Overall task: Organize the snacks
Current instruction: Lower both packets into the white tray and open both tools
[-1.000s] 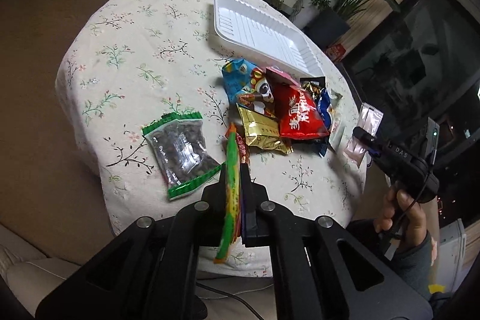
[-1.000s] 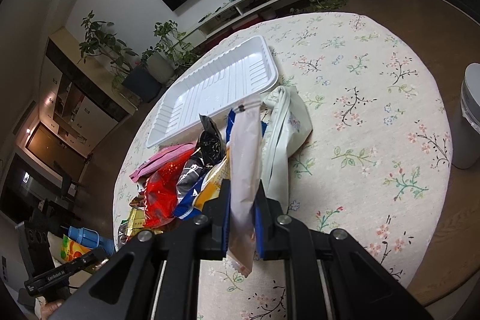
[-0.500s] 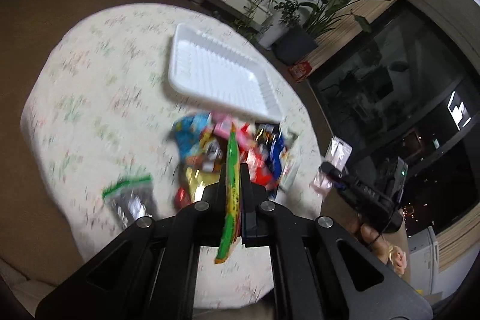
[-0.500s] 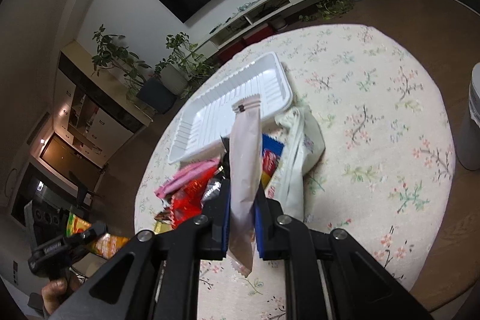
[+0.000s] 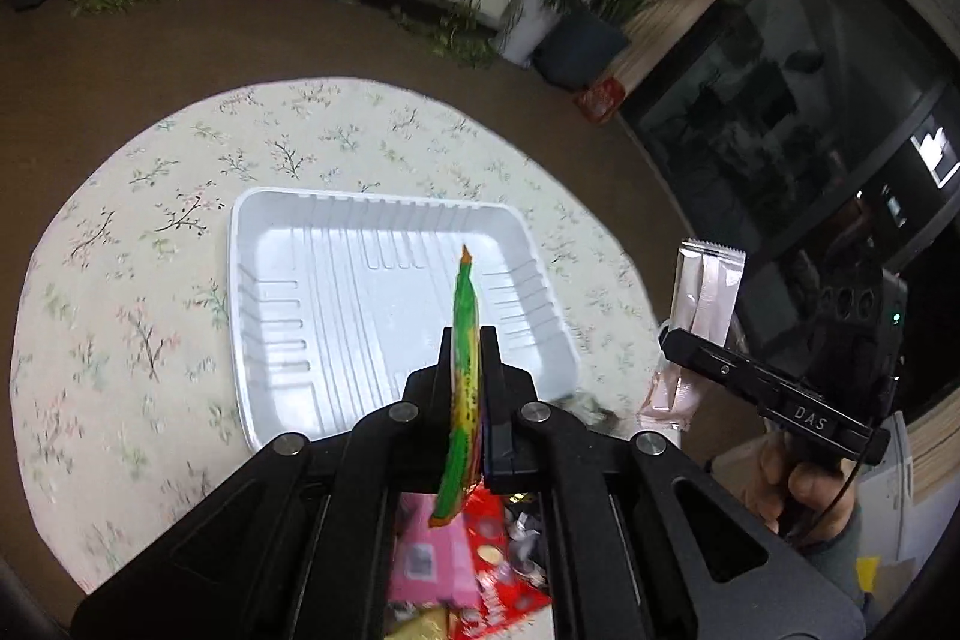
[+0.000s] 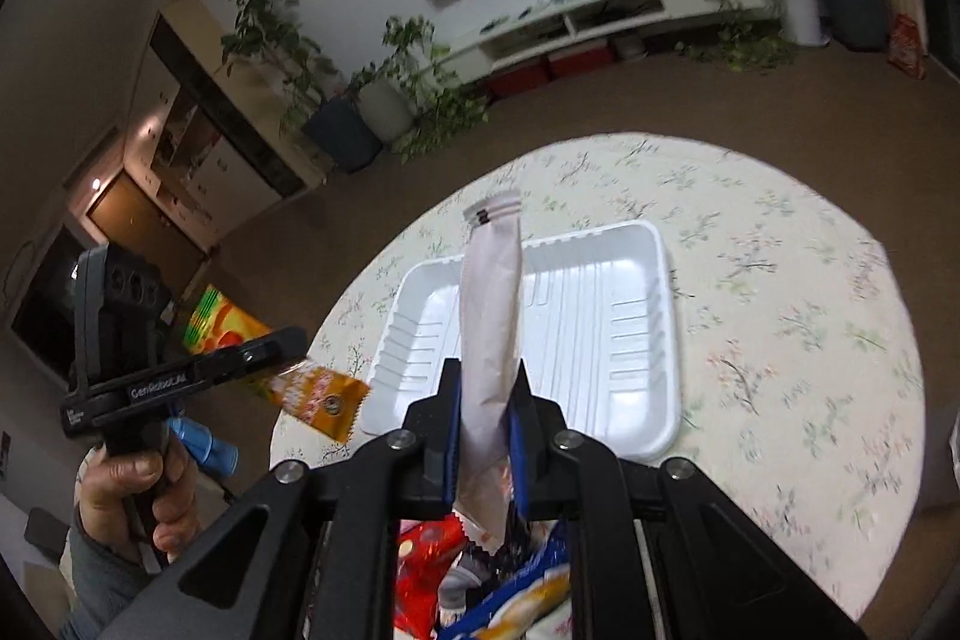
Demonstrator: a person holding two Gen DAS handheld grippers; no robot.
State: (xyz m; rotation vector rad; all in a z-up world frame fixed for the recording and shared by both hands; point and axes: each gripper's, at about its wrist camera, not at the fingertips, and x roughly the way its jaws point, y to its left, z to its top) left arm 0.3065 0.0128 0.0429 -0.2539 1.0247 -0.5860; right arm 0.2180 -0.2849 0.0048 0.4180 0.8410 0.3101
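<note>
The white foam tray [image 5: 384, 304] sits in the middle of the left wrist view on the round desk [image 5: 120, 340] with its flowered cloth, and as far as both views show, nothing lies in it yet, so the sorting looks barely begun. The left claw [image 5: 467, 370] is pinched tight on a thin green and yellow snack packet [image 5: 465, 340], seen edge-on, whose tip stands up in front of the tray's right half; from the right wrist view the same packet shows its orange printed face [image 6: 318, 397] at left centre, hanging off the desk's edge and short of the tray. The right claw [image 6: 487, 400] is closed on a pale grey-pink stick sachet [image 6: 491, 316] that rises across the tray [image 6: 600, 328] in the centre of that frame; in the left wrist view this sachet [image 5: 705, 292] appears at the right edge, beyond the tray's rim. Both packets are in the air, so I judge the step in hand to be carrying them to the tray for release. Still waiting is the heap at the bottom of both frames: a red packet [image 5: 510, 598], a pink packet [image 5: 429, 562], and a blue and yellow bag [image 6: 522, 598] among others partly hidden behind the claws. The bulk of the job is left.
</note>
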